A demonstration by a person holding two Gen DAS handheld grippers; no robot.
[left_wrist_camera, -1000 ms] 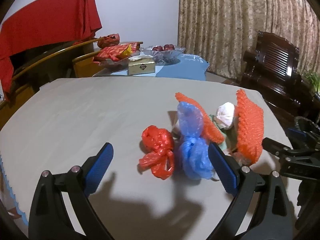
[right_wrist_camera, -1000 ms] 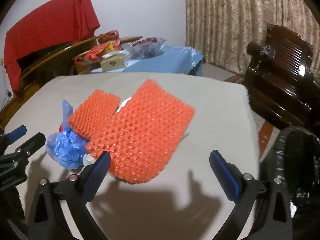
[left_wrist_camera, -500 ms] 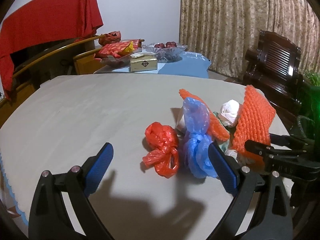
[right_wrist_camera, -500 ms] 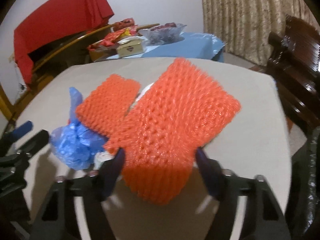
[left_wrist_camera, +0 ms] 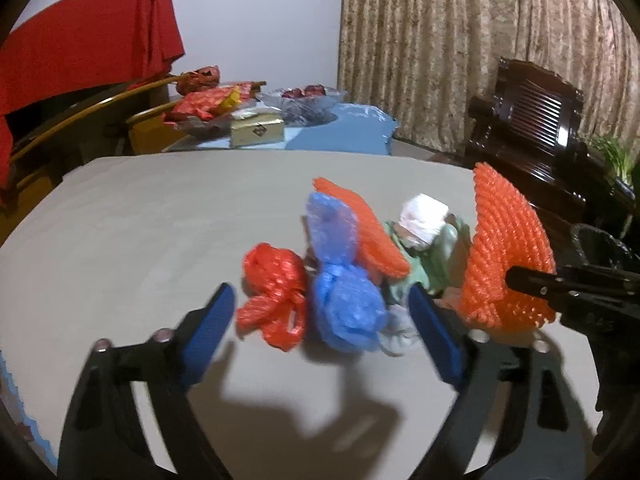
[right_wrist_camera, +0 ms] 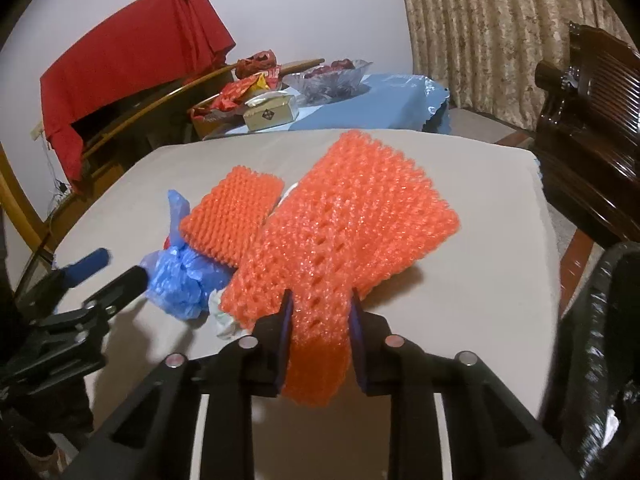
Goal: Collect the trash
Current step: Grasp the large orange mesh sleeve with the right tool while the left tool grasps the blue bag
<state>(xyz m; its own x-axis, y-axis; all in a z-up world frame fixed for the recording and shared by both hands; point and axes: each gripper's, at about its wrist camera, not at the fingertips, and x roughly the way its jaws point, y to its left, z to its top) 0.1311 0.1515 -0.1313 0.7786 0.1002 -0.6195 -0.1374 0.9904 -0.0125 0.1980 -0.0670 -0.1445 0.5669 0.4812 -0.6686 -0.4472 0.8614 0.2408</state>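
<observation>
Clamping one end of a large orange foam net point(right_wrist_camera: 340, 248), the right tool point(right_wrist_camera: 320, 316) holds the mesh pinched between its blue pads, the rest of the net lying over the pile of trash on the grey surface point(right_wrist_camera: 480, 280). Only the left wrist view reveals what sits behind that net: a knotted red plastic bag point(left_wrist_camera: 276, 296), a crumpled white wad point(left_wrist_camera: 424, 220) on pale green wrapping, and the blue plastic bag point(left_wrist_camera: 340, 292) beside a smaller orange foam net point(left_wrist_camera: 368, 232). Only the right wrist view shows the black-lined bin point(right_wrist_camera: 608, 340) at the surface's right edge. Beyond stand a blue-covered side table with a gold box point(right_wrist_camera: 272, 114) and a glass fruit bowl point(right_wrist_camera: 332, 76), a red cloth point(right_wrist_camera: 132, 60) draped over furniture, patterned curtains point(left_wrist_camera: 480, 52) and a dark wooden chair point(left_wrist_camera: 532, 120). The left tool point(left_wrist_camera: 320, 332) hangs low over the surface with its pads spread wide, the red and blue bags lying just ahead between them, nothing gripped.
</observation>
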